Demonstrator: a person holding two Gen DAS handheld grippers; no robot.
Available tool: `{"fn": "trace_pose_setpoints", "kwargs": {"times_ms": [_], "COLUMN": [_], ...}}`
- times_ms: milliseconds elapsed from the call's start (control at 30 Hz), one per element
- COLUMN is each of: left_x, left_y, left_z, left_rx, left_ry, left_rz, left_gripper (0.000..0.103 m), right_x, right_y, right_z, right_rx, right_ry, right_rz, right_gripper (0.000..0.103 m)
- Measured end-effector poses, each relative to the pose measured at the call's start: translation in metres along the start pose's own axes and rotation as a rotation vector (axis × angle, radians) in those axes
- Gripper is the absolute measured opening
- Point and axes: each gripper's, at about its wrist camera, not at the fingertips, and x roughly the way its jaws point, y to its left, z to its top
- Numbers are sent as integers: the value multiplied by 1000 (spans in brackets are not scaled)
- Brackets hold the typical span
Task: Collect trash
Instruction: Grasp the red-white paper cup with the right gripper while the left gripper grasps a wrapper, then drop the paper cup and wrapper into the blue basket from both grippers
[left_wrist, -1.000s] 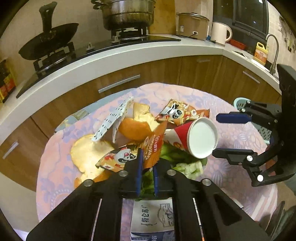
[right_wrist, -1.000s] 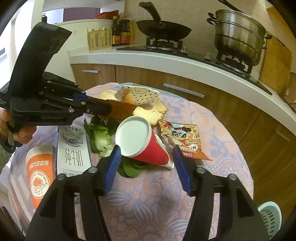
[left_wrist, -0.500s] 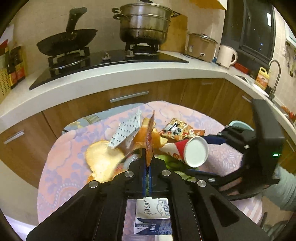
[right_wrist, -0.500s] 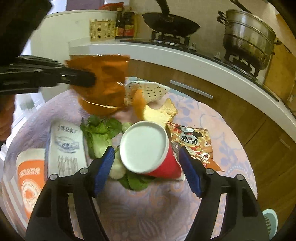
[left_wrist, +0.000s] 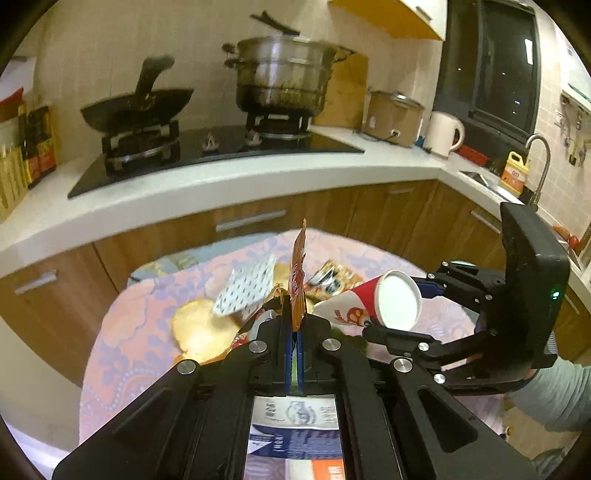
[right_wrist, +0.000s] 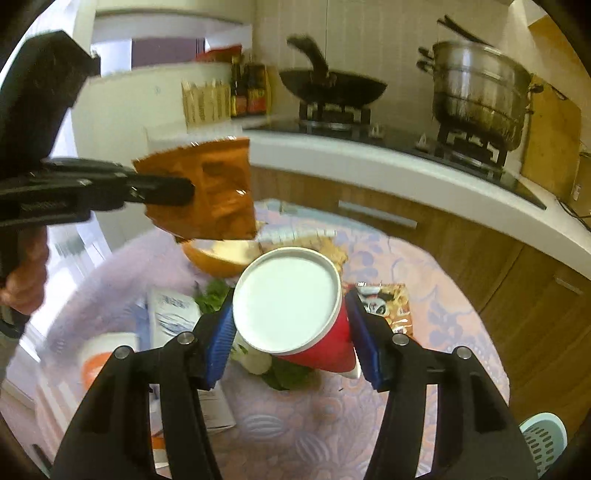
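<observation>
Red cup (right_wrist: 295, 314) mouth faces camera

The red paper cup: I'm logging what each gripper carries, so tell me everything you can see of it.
The red paper cup looks like thin paper, red outside with a white and orange print, white inside and apparently empty. It lies tipped, rolled white rim toward the right wrist camera. The right gripper is shut on it, blue fingers pressing opposite sides of its wall. It hangs above leafy greens on the table, and whether it touches them cannot be told.
</observation>
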Motion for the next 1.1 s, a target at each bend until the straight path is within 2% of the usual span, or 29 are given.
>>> {"fn": "trace_pose_setpoints", "kwargs": {"times_ms": [133, 400, 533, 600, 833, 967, 1100], "left_x": [-11, -11, 1, 14, 60, 91, 129], "left_y": [-25, -85, -118, -135, -213, -251, -284], "left_z": [11, 28, 34, 36, 44, 47, 40], "left_rx": [21, 105, 123, 117, 182, 207, 177], "left_ry": [-33, -49, -37, -11, 62, 120, 210], "left_rz": [-12, -60, -124, -171, -207, -243, -320], "left_gripper": [0, 0, 0, 0, 0, 0, 0], "right_x": [-35, -103, -132, -147, -183, -200, -205], "right_y": [-6, -46, -73, -92, -159, -184, -214], "right_z": [3, -13, -30, -43, -94, -119, -148], "right_rx": [30, 111, 152, 190, 352, 405, 499], "right_ry": [-59, -130, -143, -143, -134, -124, -88], "right_rz": [-10, -108, -185, -217, -336, -404, -455], "right_gripper": [53, 53, 53, 53, 53, 53, 53]}}
